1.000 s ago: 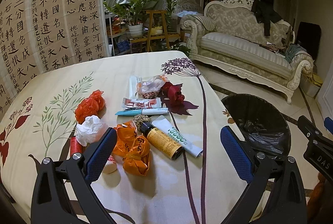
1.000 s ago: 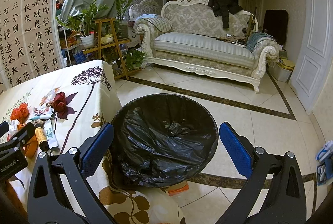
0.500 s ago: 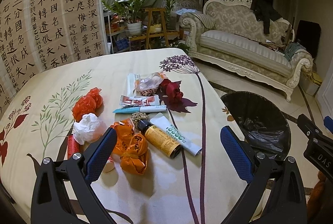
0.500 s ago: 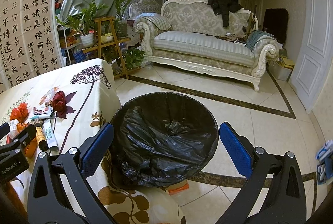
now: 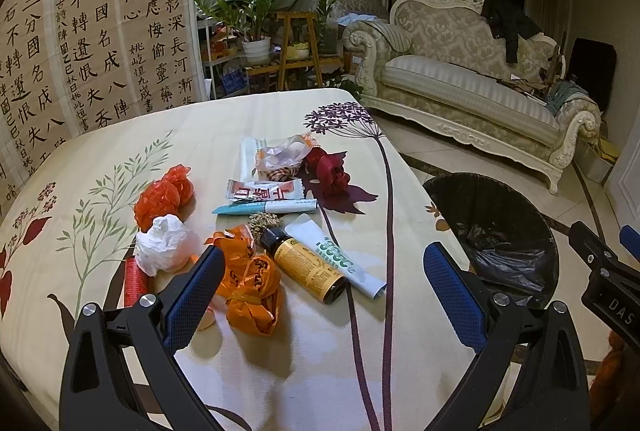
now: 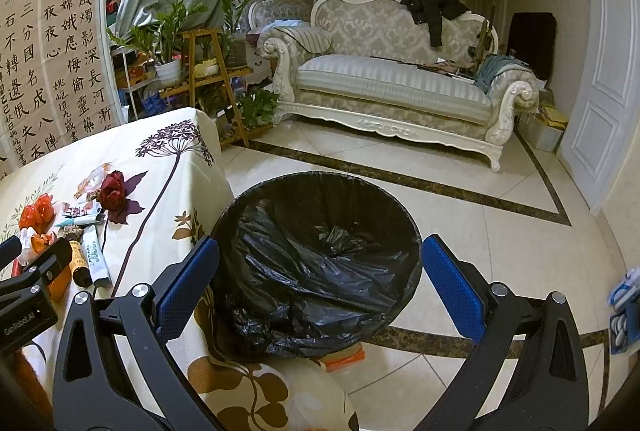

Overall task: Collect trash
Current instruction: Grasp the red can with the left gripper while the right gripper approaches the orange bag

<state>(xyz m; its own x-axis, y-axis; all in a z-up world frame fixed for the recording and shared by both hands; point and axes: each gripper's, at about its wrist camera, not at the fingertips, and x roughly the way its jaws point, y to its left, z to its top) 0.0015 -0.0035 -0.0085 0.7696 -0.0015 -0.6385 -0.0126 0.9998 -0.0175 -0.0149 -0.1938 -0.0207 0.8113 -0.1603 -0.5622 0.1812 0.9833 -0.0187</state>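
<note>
On the table (image 5: pixel 120 151), scattered trash (image 5: pixel 256 231) faces the spread, empty left gripper (image 5: pixel 324 279); right gripper (image 6: pixel 316 279) likewise, over bin (image 6: pixel 320 251).

Trash (image 5: pixel 280 231) on flowered tablecloth (image 5: pixel 280 359)

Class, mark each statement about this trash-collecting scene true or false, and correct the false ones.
1. Both claws, left and right, are open and empty. True.
2. The bin has a white liner. False: it is black.
3. The yellow bottle lies on its side. True.
4. The red flower is inside the bin. False: it lies on the table.
5. The bin stands on the table. False: it stands on the floor.
</note>
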